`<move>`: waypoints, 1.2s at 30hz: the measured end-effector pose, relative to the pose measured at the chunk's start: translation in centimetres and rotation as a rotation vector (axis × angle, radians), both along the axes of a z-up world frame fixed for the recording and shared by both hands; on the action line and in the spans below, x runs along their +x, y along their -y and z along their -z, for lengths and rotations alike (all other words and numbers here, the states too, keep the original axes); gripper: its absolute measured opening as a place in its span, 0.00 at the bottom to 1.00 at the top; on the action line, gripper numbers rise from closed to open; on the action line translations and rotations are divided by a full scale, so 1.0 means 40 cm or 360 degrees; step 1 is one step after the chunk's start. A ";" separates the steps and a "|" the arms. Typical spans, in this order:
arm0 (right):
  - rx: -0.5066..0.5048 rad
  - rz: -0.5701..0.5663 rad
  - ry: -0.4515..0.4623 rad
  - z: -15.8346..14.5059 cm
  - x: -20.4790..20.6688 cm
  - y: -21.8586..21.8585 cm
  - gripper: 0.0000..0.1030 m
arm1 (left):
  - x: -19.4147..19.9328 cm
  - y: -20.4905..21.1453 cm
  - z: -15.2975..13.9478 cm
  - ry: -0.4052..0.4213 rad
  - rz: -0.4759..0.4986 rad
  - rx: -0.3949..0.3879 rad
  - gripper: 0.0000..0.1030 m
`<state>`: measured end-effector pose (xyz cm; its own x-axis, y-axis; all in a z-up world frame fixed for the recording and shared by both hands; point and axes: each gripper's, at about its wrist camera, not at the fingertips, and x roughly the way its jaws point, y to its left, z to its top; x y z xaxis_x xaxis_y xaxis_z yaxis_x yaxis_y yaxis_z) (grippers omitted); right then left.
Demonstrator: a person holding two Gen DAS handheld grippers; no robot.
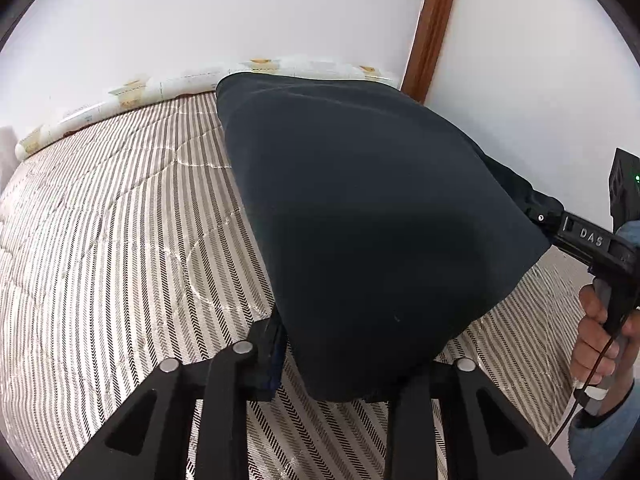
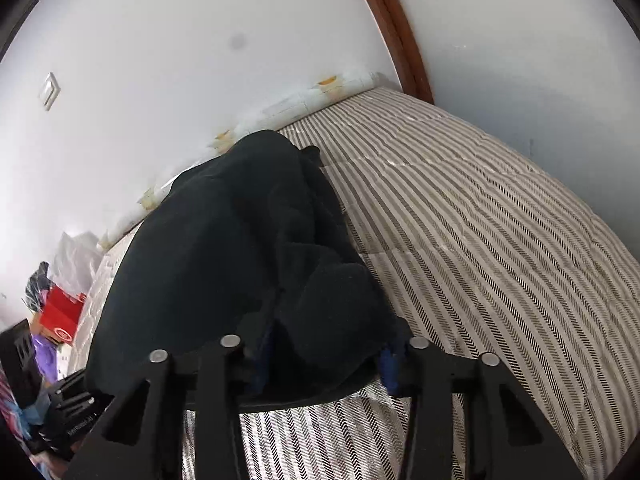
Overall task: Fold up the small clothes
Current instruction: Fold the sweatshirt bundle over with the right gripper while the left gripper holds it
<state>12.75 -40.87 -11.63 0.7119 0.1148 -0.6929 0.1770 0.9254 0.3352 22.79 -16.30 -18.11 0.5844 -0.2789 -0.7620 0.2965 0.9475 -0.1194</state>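
A dark navy garment (image 1: 360, 208) hangs spread above the striped bed, stretched between both grippers. In the left wrist view its near edge drapes over my left gripper (image 1: 336, 368). One blue-padded finger (image 1: 274, 348) shows and the other is hidden under cloth, pinching the fabric. My right gripper (image 1: 540, 218) clamps the garment's far right corner, with a person's hand (image 1: 596, 340) on its handle. In the right wrist view the garment (image 2: 224, 240) is bunched between the pads of the right gripper (image 2: 326, 356), which close on a thick fold.
A striped quilted bedcover (image 1: 120, 220) (image 2: 480, 220) lies under everything. A patterned roll (image 1: 160, 88) runs along the white wall, and a brown wooden post (image 1: 432, 28) stands in the corner. A red box (image 2: 60, 316) and bags sit beside the bed.
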 end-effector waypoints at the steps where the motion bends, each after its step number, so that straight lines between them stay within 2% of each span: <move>1: -0.0031 -0.0019 0.0011 -0.004 0.001 -0.010 0.30 | -0.002 -0.004 -0.001 0.0005 -0.0003 -0.0006 0.20; 4: -0.0086 -0.0035 0.0037 -0.006 0.008 -0.026 0.25 | -0.009 -0.020 -0.010 0.0017 -0.0016 -0.0028 0.17; 11: -0.0012 -0.0036 0.0035 -0.010 0.046 -0.042 0.23 | -0.002 -0.101 -0.049 0.0042 -0.0126 -0.0104 0.15; 17: 0.0014 -0.0127 0.0019 -0.013 0.106 -0.148 0.22 | -0.003 -0.241 -0.070 0.0036 -0.0264 -0.0119 0.14; 24: -0.0010 -0.0345 -0.0002 -0.022 0.186 -0.334 0.22 | -0.025 -0.423 -0.061 0.0004 -0.0428 -0.0133 0.15; 28: -0.0044 -0.0443 0.0026 -0.027 0.173 -0.393 0.23 | -0.040 -0.449 -0.037 -0.0036 -0.0403 -0.0144 0.15; 33: -0.0059 -0.0441 0.0011 -0.039 0.113 -0.375 0.27 | -0.047 -0.433 -0.031 -0.0013 -0.0387 -0.0093 0.16; 36: -0.0172 -0.0461 -0.0001 -0.077 0.088 -0.381 0.35 | -0.046 -0.435 -0.034 -0.0043 -0.0373 -0.0127 0.18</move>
<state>16.29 -25.62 -8.56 0.6598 0.2385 -0.7126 -0.0989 0.9676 0.2322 20.93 1.08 -16.75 0.6200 -0.1982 -0.7591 0.0656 0.9773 -0.2015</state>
